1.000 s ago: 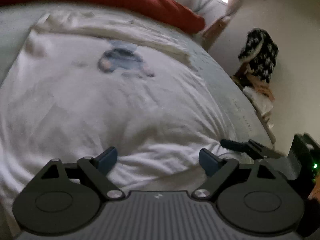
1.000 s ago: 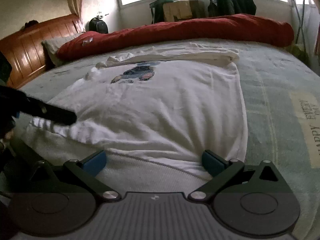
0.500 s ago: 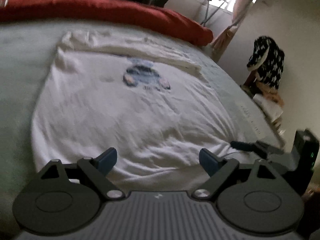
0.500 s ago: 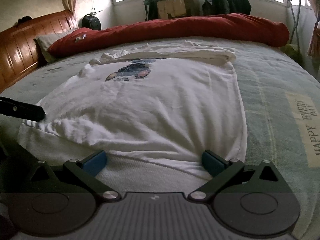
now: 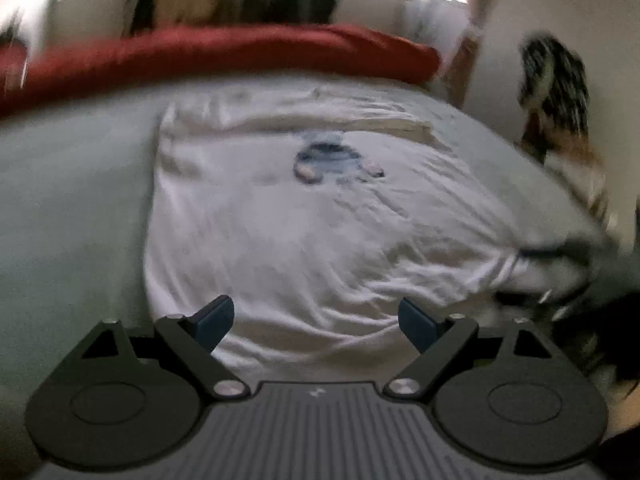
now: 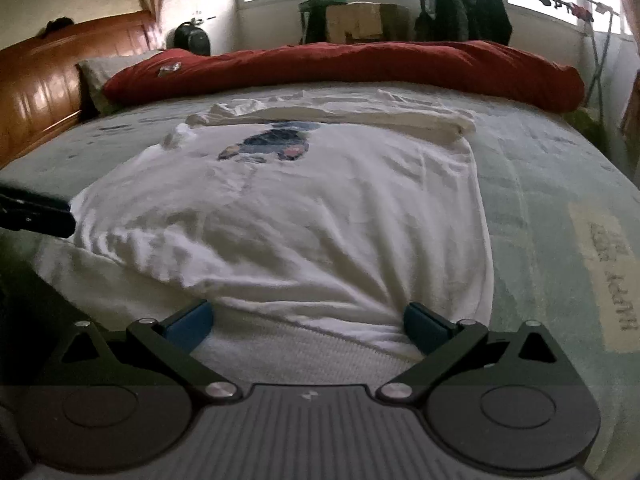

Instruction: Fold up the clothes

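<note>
Bare bedspread (image 6: 532,184) lies open on both long sides of the white sweatshirt (image 6: 304,216) — clear passage there. Far edge blocked by the red duvet (image 6: 360,64); wooden headboard (image 6: 44,80) closes one end, and a clothes pile (image 5: 560,112) stands beside the other.

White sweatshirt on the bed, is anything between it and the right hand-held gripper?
Nothing visible. The right hand-held gripper, jaws open, sits right at the hem of the white sweatshirt. The left hand-held gripper shows only at the sweatshirt's left edge, off to the side.
</note>
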Demonstrator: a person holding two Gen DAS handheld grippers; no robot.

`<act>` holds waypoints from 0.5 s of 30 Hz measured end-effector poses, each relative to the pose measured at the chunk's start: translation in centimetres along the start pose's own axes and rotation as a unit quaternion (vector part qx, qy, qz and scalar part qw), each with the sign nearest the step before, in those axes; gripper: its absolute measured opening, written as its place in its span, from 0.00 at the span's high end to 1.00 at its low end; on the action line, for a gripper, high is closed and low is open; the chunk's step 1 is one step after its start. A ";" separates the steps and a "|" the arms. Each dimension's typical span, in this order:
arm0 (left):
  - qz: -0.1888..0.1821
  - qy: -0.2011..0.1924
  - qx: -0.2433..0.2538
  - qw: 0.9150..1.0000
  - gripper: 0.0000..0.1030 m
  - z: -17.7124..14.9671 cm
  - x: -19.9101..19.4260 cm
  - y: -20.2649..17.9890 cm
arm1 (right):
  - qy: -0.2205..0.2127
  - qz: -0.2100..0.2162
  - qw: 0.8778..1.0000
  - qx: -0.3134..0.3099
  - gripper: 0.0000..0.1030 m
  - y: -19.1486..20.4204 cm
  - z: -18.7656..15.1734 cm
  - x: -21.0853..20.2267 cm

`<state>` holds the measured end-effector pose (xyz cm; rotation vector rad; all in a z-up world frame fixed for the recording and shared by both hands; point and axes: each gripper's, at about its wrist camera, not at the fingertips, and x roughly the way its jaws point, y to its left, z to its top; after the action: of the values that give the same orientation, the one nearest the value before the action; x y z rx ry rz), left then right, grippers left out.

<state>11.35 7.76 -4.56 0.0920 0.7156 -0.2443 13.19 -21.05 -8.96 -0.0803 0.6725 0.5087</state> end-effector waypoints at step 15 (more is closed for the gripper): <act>-0.008 -0.003 0.304 0.953 0.13 -3.5 1.8 -9.3 | 0.013 -0.012 0.951 -0.308 0.00 7.4 -1.2 -0.2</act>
<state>8.07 -1.04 -8.36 0.6721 0.6158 -0.4755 8.84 -14.92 -9.08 -0.6824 0.5162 0.6817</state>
